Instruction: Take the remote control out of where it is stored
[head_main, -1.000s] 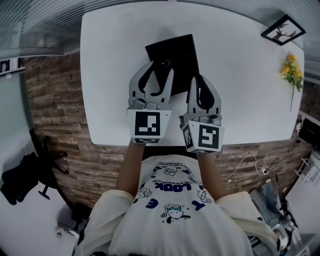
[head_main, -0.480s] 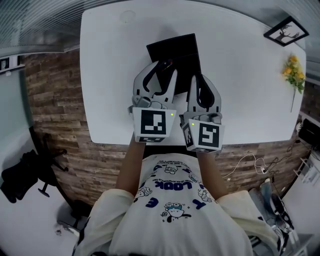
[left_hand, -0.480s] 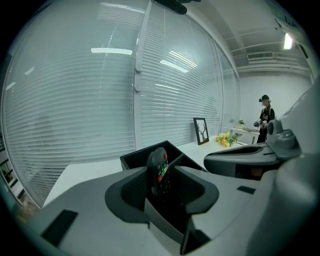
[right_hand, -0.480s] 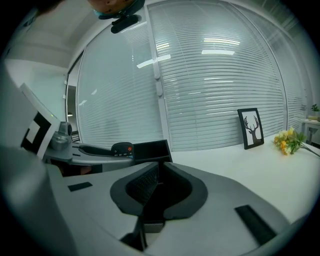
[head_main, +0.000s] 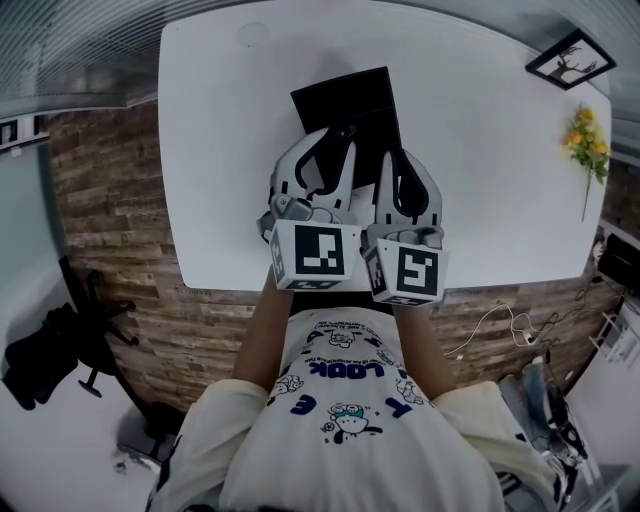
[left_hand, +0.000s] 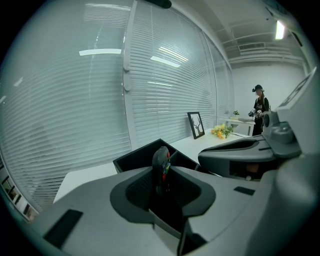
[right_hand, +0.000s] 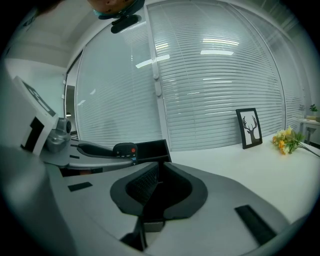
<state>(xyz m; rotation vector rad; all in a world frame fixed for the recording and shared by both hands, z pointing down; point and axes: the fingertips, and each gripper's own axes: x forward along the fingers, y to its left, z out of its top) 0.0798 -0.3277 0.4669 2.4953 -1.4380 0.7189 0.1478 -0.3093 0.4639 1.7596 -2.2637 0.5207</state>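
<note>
A black open box (head_main: 345, 98) sits mid-table, with the black remote control (left_hand: 161, 164) standing on end in it, coloured buttons showing. My left gripper (head_main: 335, 140) reaches into the box. Its jaws have just been closing, and the pads now press on the remote's two sides. In the right gripper view the remote's top (right_hand: 125, 149) with its red button pokes out past the left gripper's fingers, in front of the box (right_hand: 152, 147). My right gripper (head_main: 398, 160) rests beside the left one at the box's near right edge, shut with nothing in it.
The white table (head_main: 220, 150) ends just under both grippers' marker cubes. A framed deer picture (head_main: 566, 60) and yellow flowers (head_main: 585, 140) lie at the far right. Window blinds run behind the table. A person (left_hand: 259, 107) stands far off.
The left gripper's jaws have narrowed from wide open onto the remote, and the gripper has shifted slightly right and rolled. The right gripper has stayed put.
</note>
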